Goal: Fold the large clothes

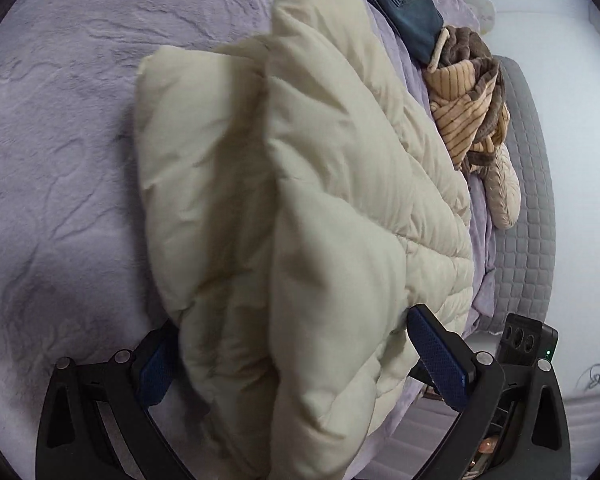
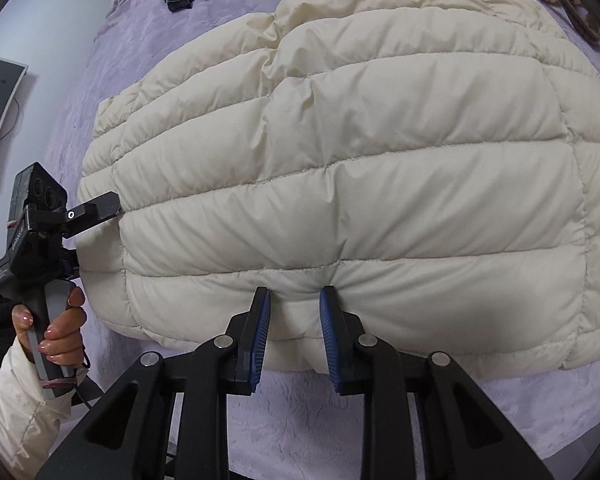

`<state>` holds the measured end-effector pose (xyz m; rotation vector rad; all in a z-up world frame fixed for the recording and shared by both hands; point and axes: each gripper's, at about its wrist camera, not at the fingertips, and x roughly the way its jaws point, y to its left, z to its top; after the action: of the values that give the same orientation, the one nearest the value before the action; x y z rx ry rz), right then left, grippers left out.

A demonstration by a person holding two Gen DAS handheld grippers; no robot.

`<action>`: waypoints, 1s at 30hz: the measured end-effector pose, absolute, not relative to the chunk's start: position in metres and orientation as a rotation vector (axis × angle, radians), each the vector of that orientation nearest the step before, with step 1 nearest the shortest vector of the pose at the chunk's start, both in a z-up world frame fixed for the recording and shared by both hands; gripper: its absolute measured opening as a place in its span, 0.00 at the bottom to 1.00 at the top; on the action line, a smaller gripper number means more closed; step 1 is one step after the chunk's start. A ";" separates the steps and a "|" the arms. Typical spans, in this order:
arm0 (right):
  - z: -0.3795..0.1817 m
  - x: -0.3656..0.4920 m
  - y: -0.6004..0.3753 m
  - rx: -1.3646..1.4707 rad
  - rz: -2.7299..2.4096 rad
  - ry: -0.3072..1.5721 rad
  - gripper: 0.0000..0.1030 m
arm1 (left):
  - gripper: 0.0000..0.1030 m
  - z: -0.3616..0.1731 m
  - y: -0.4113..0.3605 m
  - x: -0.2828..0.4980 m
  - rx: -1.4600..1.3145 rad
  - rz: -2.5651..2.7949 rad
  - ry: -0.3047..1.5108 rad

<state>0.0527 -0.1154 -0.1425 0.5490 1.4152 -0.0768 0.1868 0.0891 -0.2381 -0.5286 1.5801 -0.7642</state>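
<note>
A cream quilted puffer jacket [image 2: 340,184] lies folded on a lilac plush bedspread [image 2: 148,60]. In the left wrist view the jacket [image 1: 300,200] bulges up between the two wide-apart blue-padded fingers of my left gripper [image 1: 292,344], which stands open around the jacket's edge. The left gripper also shows in the right wrist view [image 2: 108,208] at the jacket's left edge, held by a hand. My right gripper [image 2: 294,300] has its fingers close together, pinching a fold of the jacket's near hem.
Blue jeans [image 1: 404,4] and a brown striped garment [image 1: 468,108] lie on the far part of the bed. A grey quilted mattress edge [image 1: 528,200] runs along the right. A dark framed panel [image 2: 0,112] hangs on the wall at the left.
</note>
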 end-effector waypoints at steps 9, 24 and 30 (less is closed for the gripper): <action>-0.115 0.055 -0.114 0.494 -0.062 1.393 0.27 | 0.33 -0.197 0.066 0.181 -0.395 -0.824 1.464; -0.130 0.135 -0.164 0.312 0.082 1.305 0.27 | 0.28 -0.119 0.036 0.161 -0.395 -0.682 1.371; -0.170 0.152 -0.180 0.469 0.181 1.334 0.25 | 0.28 -0.087 -0.033 0.146 -0.313 -0.643 1.348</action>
<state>0.1515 -0.1804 -0.1702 0.4689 1.3343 0.1813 0.1458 -0.0333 -0.0871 -0.3129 1.3480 -0.6434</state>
